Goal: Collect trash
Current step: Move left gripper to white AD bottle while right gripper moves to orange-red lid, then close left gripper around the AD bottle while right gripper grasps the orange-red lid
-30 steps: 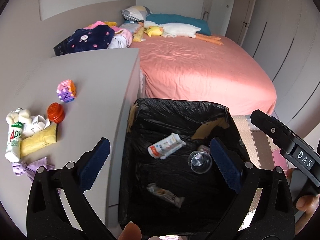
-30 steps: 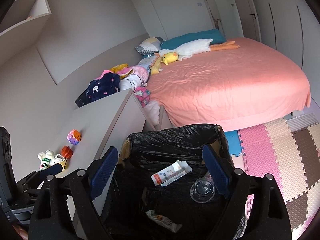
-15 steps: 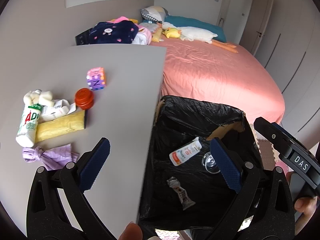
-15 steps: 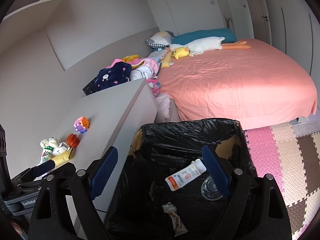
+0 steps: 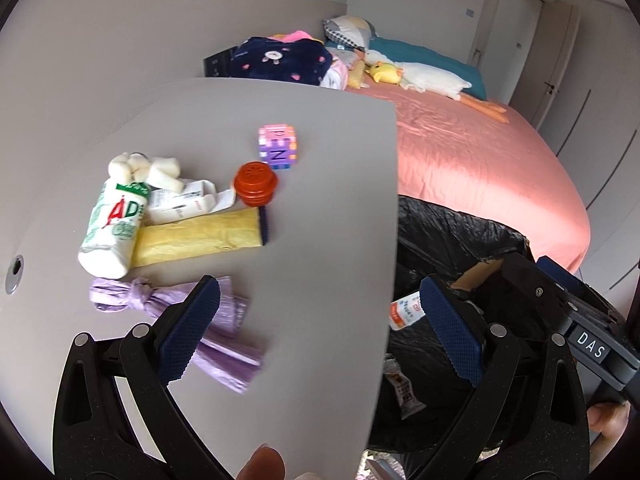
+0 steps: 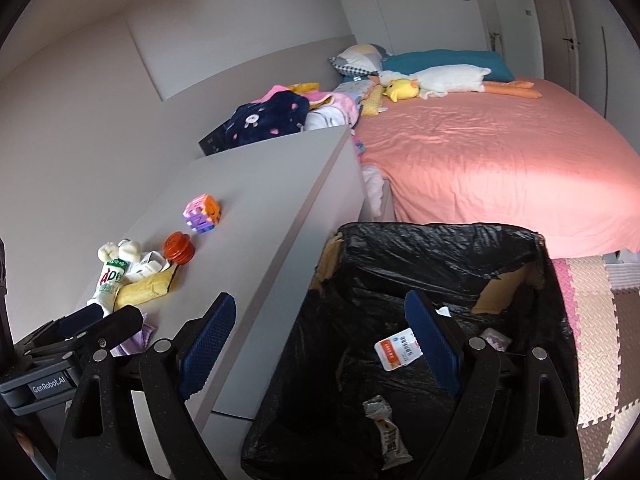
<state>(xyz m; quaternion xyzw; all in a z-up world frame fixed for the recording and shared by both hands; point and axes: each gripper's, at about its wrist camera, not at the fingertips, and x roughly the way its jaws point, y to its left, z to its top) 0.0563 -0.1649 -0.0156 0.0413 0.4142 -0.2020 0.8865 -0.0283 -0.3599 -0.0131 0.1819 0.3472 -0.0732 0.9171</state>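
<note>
Hovering over a grey cabinet top [image 5: 320, 208], the left gripper [image 5: 316, 332] hangs with jaws spread and empty, its left fingertip overlapping a knotted purple bag [image 5: 168, 304] in the picture. That bag is the nearest litter, its long axis running roughly crosswise to the fingers, toward the cabinet's front edge. Just beyond it on the cabinet lie a yellow wrapper [image 5: 196, 236], a white bottle with green lettering [image 5: 114, 224] and a small white carton [image 5: 180, 204]; an orange cap [image 5: 256, 184] and a toy cube [image 5: 278, 148] sit farther back. The right gripper [image 6: 320, 344], jaws likewise wide and holding nothing, hangs over the bin lined with a black bag [image 6: 440, 248], which stands against the cabinet's side. Inside the bin are a white tube with an orange label [image 6: 396, 350] and a crumpled snack wrapper [image 6: 386, 432]. The left hand looks better placed for the next pick.
</note>
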